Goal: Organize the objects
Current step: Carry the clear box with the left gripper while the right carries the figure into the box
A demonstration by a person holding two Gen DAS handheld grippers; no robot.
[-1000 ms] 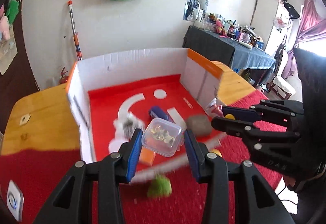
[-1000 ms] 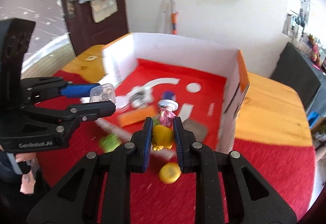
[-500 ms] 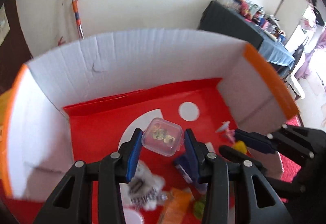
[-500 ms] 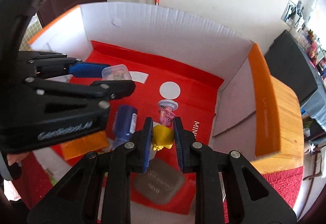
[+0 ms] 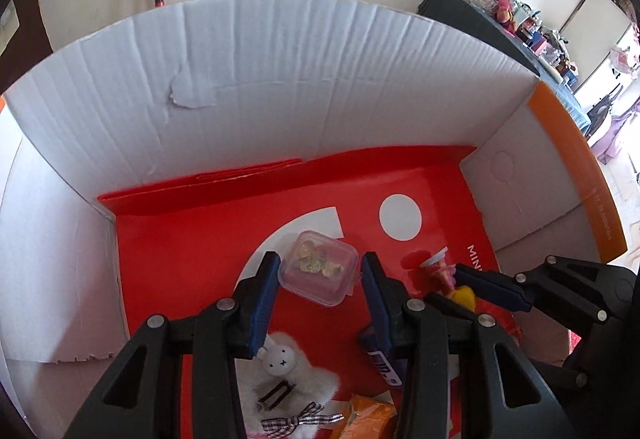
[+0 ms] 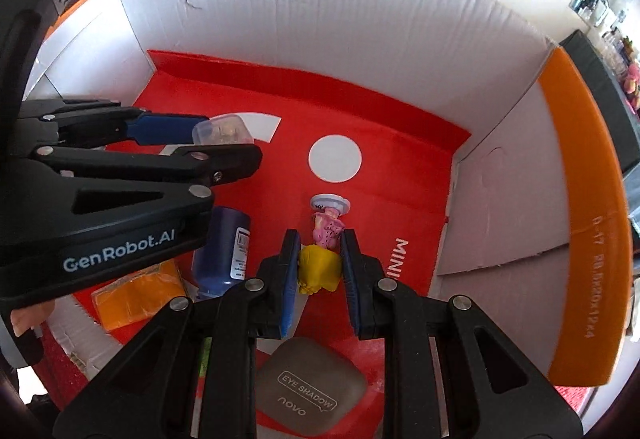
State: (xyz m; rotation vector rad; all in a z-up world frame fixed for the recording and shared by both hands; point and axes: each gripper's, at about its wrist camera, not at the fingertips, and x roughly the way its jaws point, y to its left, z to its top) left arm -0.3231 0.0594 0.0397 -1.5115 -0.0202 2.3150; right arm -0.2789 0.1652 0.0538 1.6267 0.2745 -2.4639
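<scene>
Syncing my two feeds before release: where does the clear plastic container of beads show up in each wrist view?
Left wrist: clear container centre, between the left claw fingers.
Right wrist: same container upper left, at the left claw's tips.
Shared landmark: white circle on the box's red floor.

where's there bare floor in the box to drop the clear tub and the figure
Most open: the red floor along the back wall of the box, around the white dot, and the back left corner. Crowded near the front: plush bunny, blue bottle, orange pack and eye shadow case. The left gripper and right gripper also crowd the middle.
</scene>
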